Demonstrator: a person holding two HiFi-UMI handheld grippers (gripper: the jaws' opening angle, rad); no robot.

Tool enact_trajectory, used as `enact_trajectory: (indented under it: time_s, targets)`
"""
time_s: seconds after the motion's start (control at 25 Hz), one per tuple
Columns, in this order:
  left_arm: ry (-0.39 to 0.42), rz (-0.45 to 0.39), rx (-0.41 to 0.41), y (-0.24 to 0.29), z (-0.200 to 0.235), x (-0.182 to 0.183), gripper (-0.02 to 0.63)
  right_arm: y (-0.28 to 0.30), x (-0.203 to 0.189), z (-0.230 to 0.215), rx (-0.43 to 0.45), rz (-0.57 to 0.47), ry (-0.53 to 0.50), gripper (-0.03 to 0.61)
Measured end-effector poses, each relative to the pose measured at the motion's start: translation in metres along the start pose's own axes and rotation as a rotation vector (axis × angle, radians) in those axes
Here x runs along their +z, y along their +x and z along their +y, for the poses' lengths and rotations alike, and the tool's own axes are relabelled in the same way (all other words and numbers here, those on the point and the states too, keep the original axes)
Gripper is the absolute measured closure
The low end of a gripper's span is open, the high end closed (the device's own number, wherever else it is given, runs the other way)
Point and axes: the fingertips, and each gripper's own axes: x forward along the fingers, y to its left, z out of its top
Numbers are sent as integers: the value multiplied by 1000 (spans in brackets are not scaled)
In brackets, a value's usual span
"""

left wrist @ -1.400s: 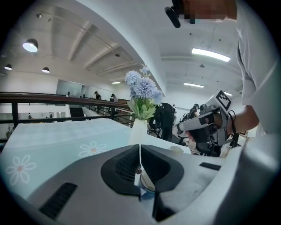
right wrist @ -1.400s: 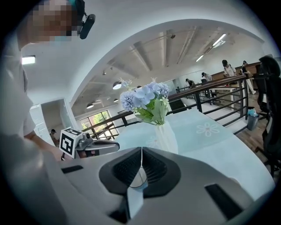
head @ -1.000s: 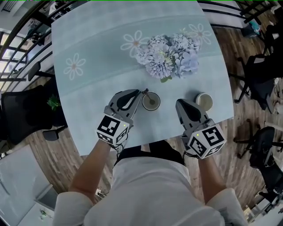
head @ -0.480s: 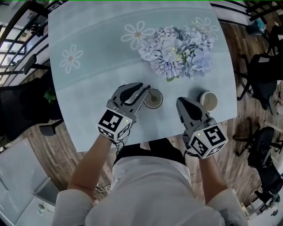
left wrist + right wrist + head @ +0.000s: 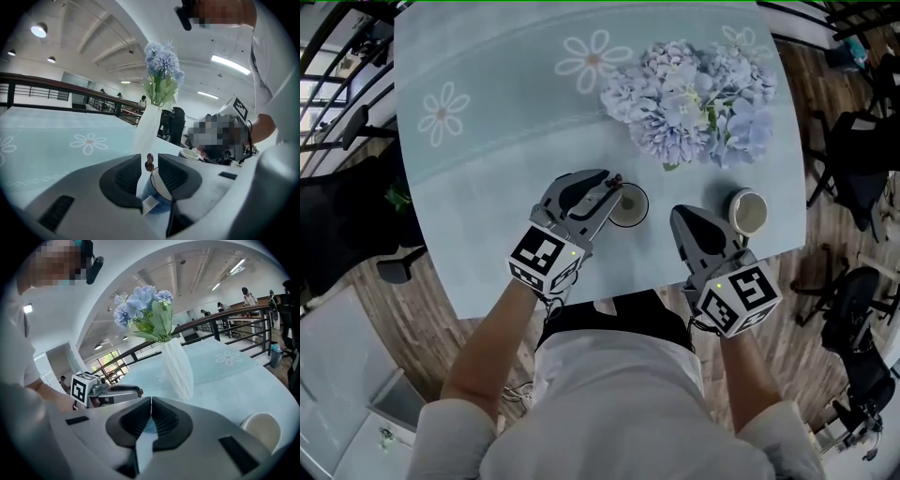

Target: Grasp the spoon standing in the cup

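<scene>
Spoon (image 5: pixel 149 162) stands in cup (image 5: pixel 161 193); handle tip sits between left gripper (image 5: pixel 611 190) jaws, narrowly apart, not yet pinching. Right gripper (image 5: pixel 150 402) closed, empty. Spoon likely light, stiff, slick: pinch upper handle.

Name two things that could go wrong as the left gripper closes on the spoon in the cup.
1. Only the top of the spoon handle sits between the open jaws of the left gripper, so the grip may slip.
2. The cup stands right below those jaws. Closing off-centre might nudge or tip it toward the vase behind.
</scene>
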Motion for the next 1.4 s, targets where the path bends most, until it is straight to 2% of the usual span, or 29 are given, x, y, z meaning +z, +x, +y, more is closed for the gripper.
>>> enact_trajectory:
  time_s: [0.56, 0.72, 0.88, 1.4]
  targets:
    - [1, 15, -40, 9, 1, -11, 503, -1, -18, -1, -24, 18, 24, 555]
    - [10, 19, -46, 9, -1, -11, 524, -3, -19, 1, -23, 18, 17, 555]
    - [25, 13, -47, 8, -5, -8, 549, -6, -20, 0, -40, 9, 28, 555]
    - [60, -27, -83, -4, -22, 14, 554, -22, -14, 3, -80, -32, 27, 555]
